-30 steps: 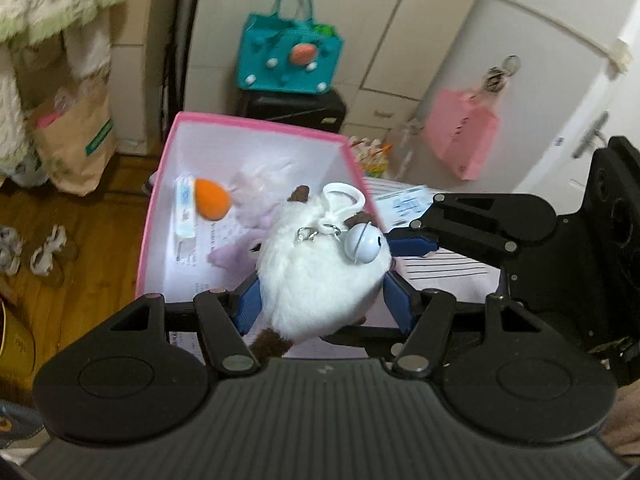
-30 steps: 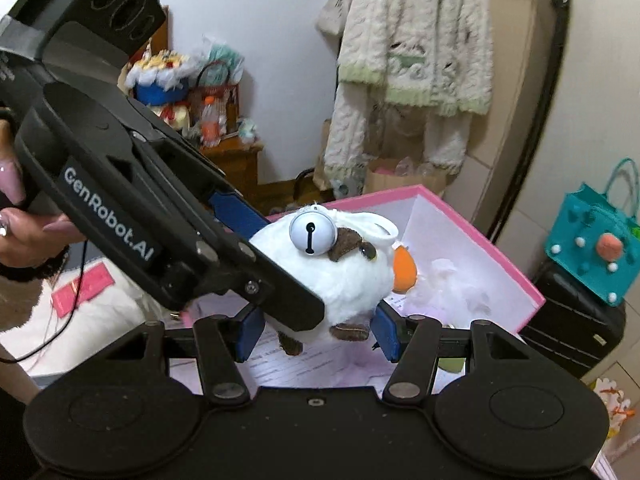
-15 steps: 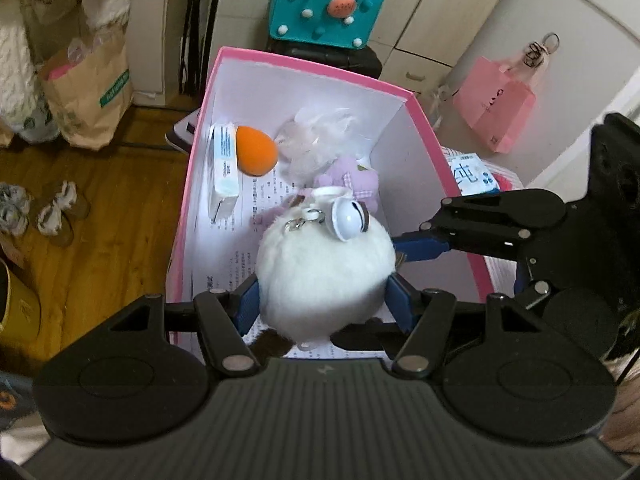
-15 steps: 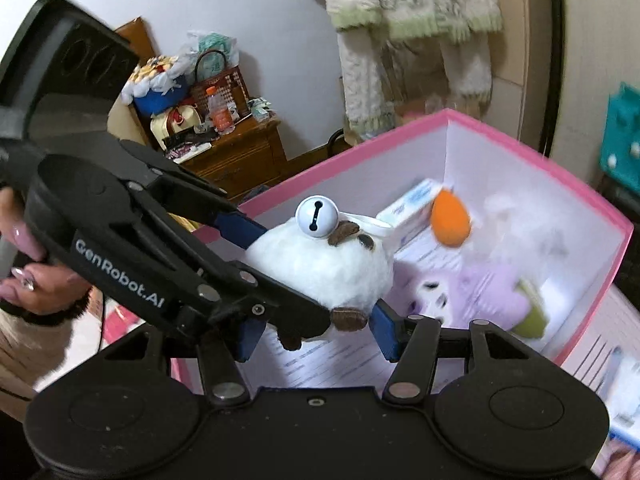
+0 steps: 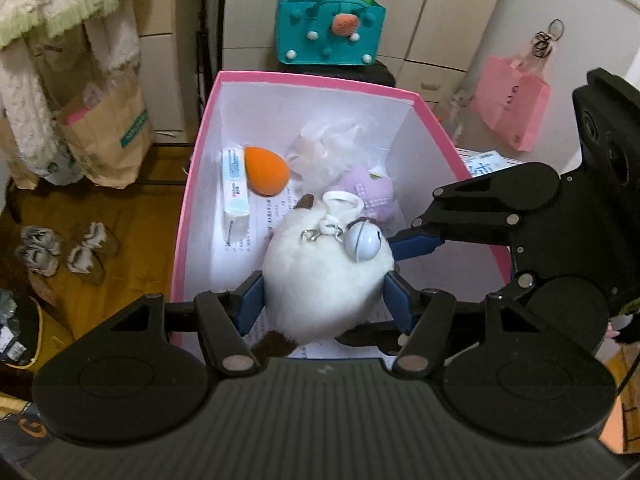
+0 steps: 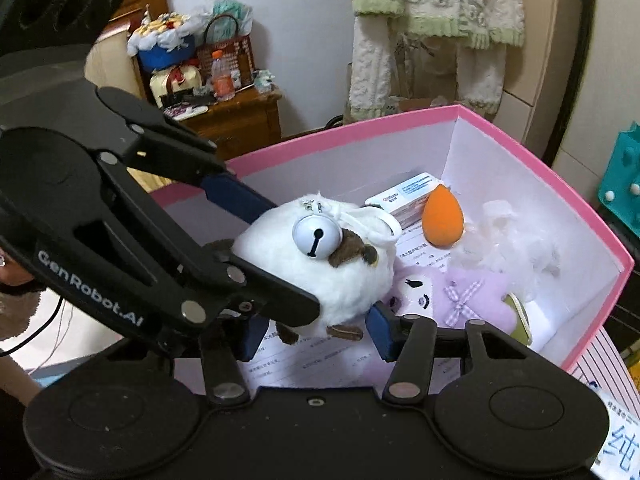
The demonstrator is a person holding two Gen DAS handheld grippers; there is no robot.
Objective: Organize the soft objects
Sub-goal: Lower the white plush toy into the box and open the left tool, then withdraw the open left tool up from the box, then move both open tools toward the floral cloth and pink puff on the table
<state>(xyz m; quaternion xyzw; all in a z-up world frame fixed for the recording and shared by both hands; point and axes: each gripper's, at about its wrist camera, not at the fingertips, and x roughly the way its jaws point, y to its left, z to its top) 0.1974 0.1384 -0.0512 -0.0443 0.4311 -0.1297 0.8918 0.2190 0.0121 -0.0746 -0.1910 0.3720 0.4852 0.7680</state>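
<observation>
Through my left wrist camera, my left gripper has its two blue pads pressed against the sides of a round white plush toy, holding it. A silver bell and a white clip loop sit on the toy's top. The toy hangs over the near end of a pink box with white inner walls. My right gripper comes in from the right, one blue pad touching the toy's right side. Farther inside the box lie an orange teardrop sponge, a slim white carton to its left, a lilac plush and something white and fluffy toward the far wall. Beyond the box, a teal felt bag stands against cupboards, and a pink bag hangs at the right. A paper bag stands on the wooden floor at the left.

Through my right wrist camera, my right gripper is closing its jaws around the same white plush toy; the right pad touches the fur, while the left pad is hidden behind my left gripper, which crosses in from the left and clamps the toy. The bell faces me. The lilac plush lies just right of the toy on the box floor, with the orange sponge and carton farther back. The pink box fills the right side.
</observation>
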